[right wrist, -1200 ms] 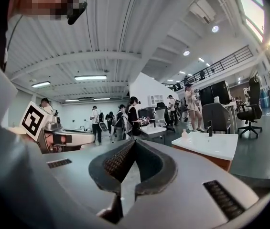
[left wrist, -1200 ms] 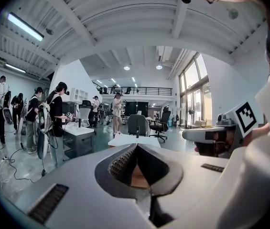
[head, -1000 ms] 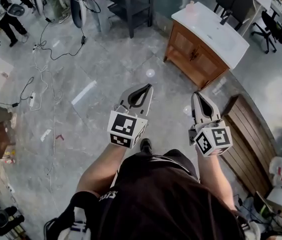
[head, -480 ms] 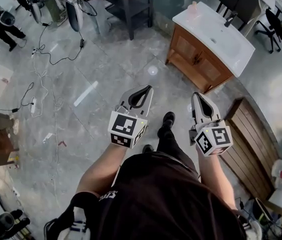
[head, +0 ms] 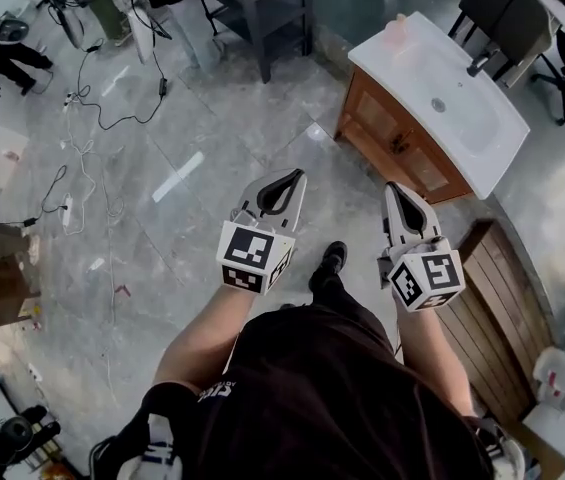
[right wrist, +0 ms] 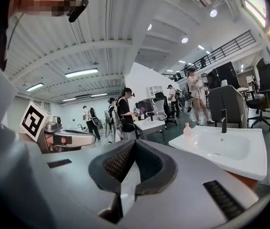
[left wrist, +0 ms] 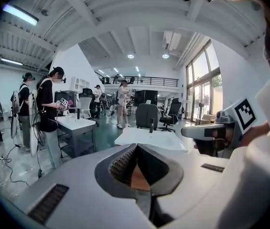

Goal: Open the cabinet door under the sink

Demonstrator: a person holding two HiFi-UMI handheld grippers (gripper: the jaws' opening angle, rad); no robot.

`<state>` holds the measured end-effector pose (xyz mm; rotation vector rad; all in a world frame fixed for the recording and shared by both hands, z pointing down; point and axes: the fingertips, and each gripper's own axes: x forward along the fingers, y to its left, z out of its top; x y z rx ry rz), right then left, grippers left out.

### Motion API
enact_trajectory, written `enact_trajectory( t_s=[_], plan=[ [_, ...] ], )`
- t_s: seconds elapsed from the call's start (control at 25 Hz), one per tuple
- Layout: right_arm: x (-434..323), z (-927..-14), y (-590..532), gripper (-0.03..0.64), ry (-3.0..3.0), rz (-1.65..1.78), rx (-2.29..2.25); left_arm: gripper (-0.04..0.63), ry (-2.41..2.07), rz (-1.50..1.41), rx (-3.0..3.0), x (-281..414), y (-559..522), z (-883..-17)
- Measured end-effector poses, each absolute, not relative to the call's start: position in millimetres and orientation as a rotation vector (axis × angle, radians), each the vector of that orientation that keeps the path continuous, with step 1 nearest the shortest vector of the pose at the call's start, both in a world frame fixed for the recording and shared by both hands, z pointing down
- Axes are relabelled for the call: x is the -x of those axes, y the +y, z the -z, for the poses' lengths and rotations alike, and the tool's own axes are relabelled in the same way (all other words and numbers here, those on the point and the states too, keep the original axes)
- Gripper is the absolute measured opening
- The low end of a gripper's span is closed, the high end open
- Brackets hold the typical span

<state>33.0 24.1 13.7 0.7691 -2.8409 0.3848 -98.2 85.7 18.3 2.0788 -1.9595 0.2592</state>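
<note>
Showing left claw [head: 299, 175] | right claw [head: 394, 187] | both closed | one sink [head: 392, 68] | one cabinet [head: 390, 140]

Grey stone floor [head: 212, 168] spreads beneath strip lights [left wrist: 21, 14] and tall windows [left wrist: 202, 92]

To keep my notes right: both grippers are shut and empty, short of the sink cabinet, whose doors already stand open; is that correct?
Not quite: the head view shows the cabinet doors closed. The rest holds: the left gripper and right gripper are shut, empty and short of them.
</note>
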Motion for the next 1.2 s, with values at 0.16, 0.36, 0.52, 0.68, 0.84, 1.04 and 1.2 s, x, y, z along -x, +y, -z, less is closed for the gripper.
enact_trajectory(
  t_s=[0.16,0.36,0.52,0.68,0.84,1.04,1.2],
  plan=[
    [-21,-27,-30,0.012,-2.818,-0.427,-0.741,0.017,-1.948,-0.247,-2.052,109,25,-22],
    [-16,-37,-72,0.012,-2.801,-0.432,-0.746,0.017,-1.911,-0.270,-2.082,106,-22,-27],
    [-19,-53,-92,0.012,-2.758,-0.460,-0.801,0.017,-1.841,-0.290,-2.104,104,-48,-46],
    [-9,-66,-109,0.012,-2.703,-0.479,-0.881,0.016,-1.776,-0.287,-2.155,121,-76,-58],
    [8,-78,-124,0.012,-2.637,-0.504,-0.999,0.015,-1.667,-0.303,-2.224,139,-98,-77],
    [37,-106,-136,0.012,-2.592,-0.556,-1.094,0.017,-1.525,-0.349,-2.324,163,-123,-105],
    [50,-138,-142,0.012,-2.535,-0.602,-1.158,0.015,-1.446,-0.377,-2.358,171,-143,-137]
  ],
)
